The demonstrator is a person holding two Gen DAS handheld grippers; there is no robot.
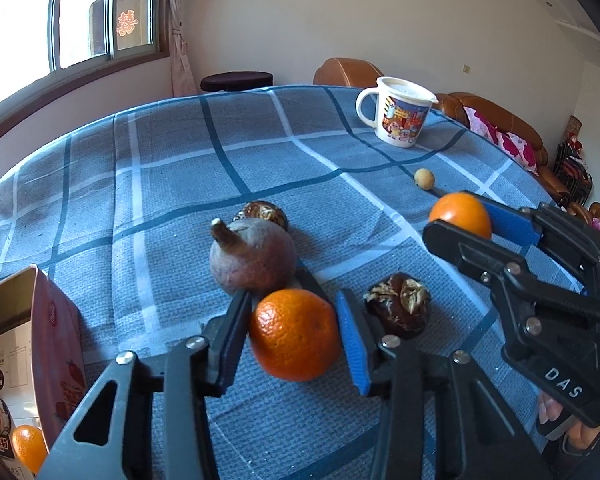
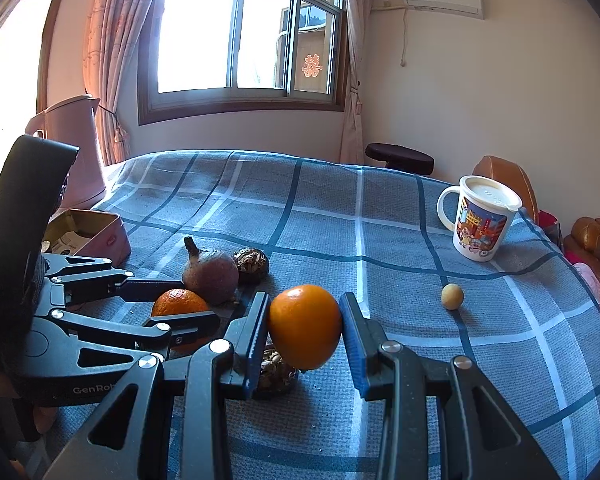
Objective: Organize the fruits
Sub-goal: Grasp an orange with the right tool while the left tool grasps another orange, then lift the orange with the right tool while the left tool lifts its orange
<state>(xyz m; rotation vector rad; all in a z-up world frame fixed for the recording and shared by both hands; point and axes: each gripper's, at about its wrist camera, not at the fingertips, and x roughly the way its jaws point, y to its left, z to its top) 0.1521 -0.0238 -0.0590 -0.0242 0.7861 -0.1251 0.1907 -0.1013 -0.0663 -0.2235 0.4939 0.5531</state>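
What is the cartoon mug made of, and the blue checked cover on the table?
The mug looks like glossy plastic or enamel, I can't tell which: smooth white sheen, printed cartoon, a pale lid that looks like plastic. The table cover is woven cloth, matte: you can see a coarse weave and soft creases.

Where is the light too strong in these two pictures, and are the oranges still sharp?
Left wrist view: the window is blown out white at upper left; the held orange stays sharp. Right wrist view: the window glares and the left edge is washed out; its orange is crisp.
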